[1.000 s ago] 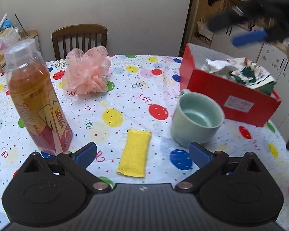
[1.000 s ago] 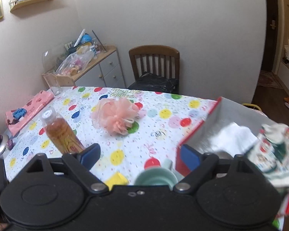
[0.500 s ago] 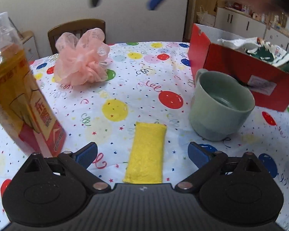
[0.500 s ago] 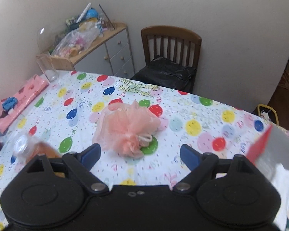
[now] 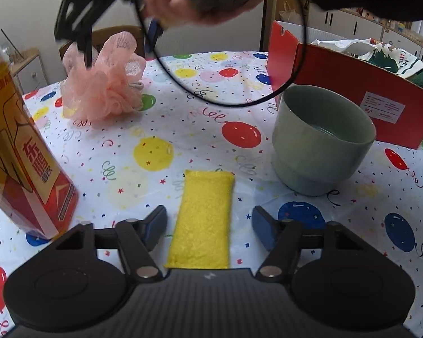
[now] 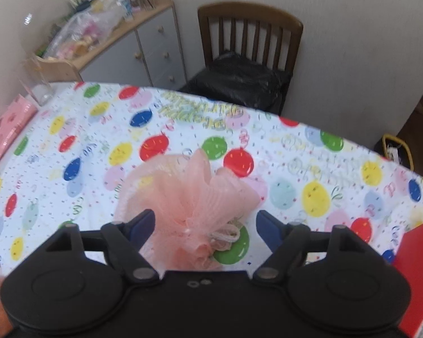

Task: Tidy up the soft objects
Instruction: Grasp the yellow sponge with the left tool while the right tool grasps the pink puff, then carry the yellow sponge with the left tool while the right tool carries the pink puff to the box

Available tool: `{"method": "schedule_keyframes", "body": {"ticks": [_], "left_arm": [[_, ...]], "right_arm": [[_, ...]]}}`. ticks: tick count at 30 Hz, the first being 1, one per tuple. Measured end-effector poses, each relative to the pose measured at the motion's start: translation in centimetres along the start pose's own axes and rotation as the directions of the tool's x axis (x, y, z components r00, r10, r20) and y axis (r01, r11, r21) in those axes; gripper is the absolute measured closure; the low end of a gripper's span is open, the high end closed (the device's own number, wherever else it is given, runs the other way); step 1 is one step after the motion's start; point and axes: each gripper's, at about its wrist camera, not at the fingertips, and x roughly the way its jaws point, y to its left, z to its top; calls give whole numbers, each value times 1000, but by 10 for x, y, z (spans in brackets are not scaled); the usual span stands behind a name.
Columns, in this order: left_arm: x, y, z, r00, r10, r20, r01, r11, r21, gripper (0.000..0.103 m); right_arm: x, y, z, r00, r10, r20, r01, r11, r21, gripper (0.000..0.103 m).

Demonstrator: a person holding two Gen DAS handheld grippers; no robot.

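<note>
The table (image 5: 160,129) leaves open cloth on both flanks of the left claw (image 5: 209,222), with the bottle (image 5: 22,152) off to its left and the green cup (image 5: 321,140) ahead to its right, both well clear. The red box (image 5: 352,84) sits beyond the cup, cloth already in it.

The yellow sponge (image 5: 203,219) lies right between the left claw's fingers, long axis running straight ahead — so the jaws cross its short width. They have just been closing, yet gaps show on each side; no pad presses.

The right claw (image 6: 206,225) straddles the pink puff (image 6: 189,200) — also just closing, its pads not yet squeezing the mesh as far as I can judge.
</note>
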Motion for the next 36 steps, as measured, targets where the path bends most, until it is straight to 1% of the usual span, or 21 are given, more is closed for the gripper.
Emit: {"method": "schedule_keyframes", "body": {"ticks": [2,4,5,6,7,8,9,10,11,13,16,19,22,27,32,36], "left_arm": [[0,-1,1,1000,3,6,-3,1000,12,45],[0,-1,1,1000,5,9,-5,1000,13,51],[0,-1,1,1000,6,12,-7,1000,13,54],[0,-1,1,1000,8,15,-9,1000,14,58],[0,0,1,1000,10,18,-10,1000,15,59],[0,-1,1,1000,9,21,-9,1000,16,59],[0,0,0,1000,12,22,-12,1000,20,61],[0,-1,0,1000,12,24,-12,1000,21,64],[0,0,0,1000,11,25,-12,1000,20,64],[-1,2,1,1000,11,23,-11,1000,9,64],[-1,5,2,1000,-2,20,2,1000,-7,64],[-2,7,2,1000,-11,18,11,1000,-18,64],[-3,9,1,1000,-15,18,16,1000,-21,65],[-5,11,1,1000,-18,5,18,999,-30,65],[-14,12,3,1000,-13,8,14,999,-35,65],[-24,12,7,1000,-5,15,5,999,-33,65]], "right_arm": [[10,-2,-2,1000,-1,-20,1,1000,14,31],[17,-2,-3,999,7,-34,-6,1000,21,40],[19,-2,-4,999,8,-37,-7,1000,21,43],[20,-1,-4,999,11,-37,-10,1000,20,49],[20,0,-5,999,16,-35,-16,1000,18,55],[19,1,-5,999,20,-31,-20,1000,16,58],[18,2,-5,999,21,-25,-21,1000,15,62],[17,3,-4,1000,24,-19,-24,1000,16,69],[15,3,-4,999,29,-16,-28,999,17,72],[12,3,-4,999,34,-8,-34,999,21,82],[6,3,-7,999,35,5,-35,999,23,91],[-6,1,-10,999,31,30,-31,999,30,94],[-22,1,-12,999,28,42,-30,999,32,95],[-60,-4,-21,996,43,82,-46,998,40,95],[-101,-10,-38,991,54,123,-60,997,48,95],[-136,-20,-55,986,57,154,-70,994,80,95]]}}
